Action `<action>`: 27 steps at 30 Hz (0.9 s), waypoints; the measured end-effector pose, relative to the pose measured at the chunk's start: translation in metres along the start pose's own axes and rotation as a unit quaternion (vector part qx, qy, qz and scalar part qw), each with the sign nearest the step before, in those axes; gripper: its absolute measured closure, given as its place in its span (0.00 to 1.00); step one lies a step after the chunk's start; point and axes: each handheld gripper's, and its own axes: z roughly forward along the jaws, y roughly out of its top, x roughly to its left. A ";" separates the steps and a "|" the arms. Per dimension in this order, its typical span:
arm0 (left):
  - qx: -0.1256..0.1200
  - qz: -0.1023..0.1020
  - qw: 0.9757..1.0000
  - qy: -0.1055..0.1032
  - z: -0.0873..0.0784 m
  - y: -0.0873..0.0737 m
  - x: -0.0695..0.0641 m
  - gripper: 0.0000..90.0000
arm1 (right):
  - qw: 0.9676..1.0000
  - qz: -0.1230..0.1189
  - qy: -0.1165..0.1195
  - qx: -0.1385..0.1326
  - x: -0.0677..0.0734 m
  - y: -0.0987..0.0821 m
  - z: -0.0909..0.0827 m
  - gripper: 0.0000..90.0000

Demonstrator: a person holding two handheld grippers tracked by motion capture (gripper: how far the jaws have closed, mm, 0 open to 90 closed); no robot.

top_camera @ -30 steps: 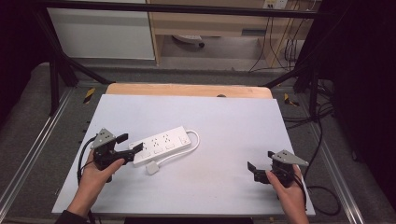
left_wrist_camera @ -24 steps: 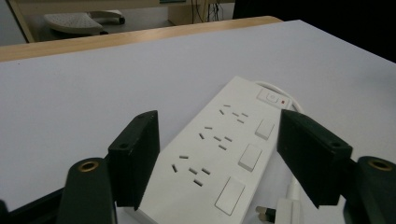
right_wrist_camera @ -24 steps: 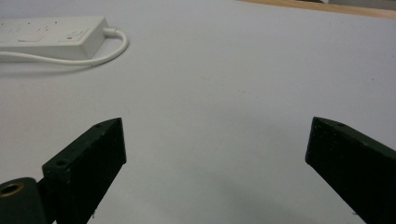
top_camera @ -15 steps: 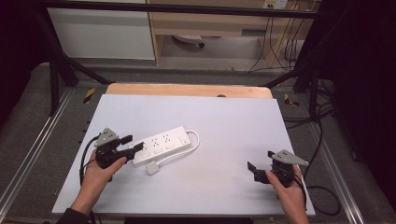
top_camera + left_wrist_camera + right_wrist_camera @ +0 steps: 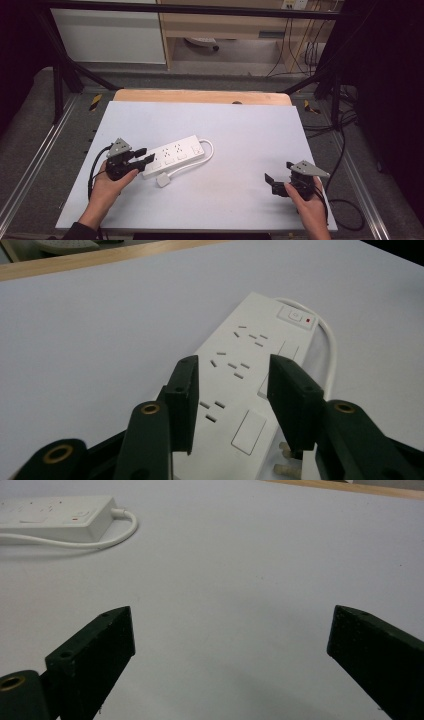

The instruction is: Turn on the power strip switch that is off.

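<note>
Left gripper [image 5: 146, 159]: mine, jaws parted over the strip's near end.
Power strip [image 5: 176, 154]: rigid, light, smooth; I'd pinch its long sides.
Right gripper [image 5: 273, 183]: wide apart, idle.

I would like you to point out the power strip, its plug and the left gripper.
power strip [image 5: 175, 154]: high view, middle of its white top face.
plug [image 5: 163, 180]: high view, the white plug body lying on the table.
left gripper [image 5: 146, 154]: high view, midway between the tips of its open jaws.
</note>
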 end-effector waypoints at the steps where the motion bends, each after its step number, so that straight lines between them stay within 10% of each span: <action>1: 0.001 0.001 1.000 0.000 0.000 0.000 0.000 0.65 | 1.000 0.000 0.000 0.000 0.000 0.000 0.000 0.06; 27: 0.041 0.014 0.998 -0.034 0.015 -0.007 0.002 0.94 | 1.000 -0.004 0.004 0.007 0.002 0.000 0.003 0.06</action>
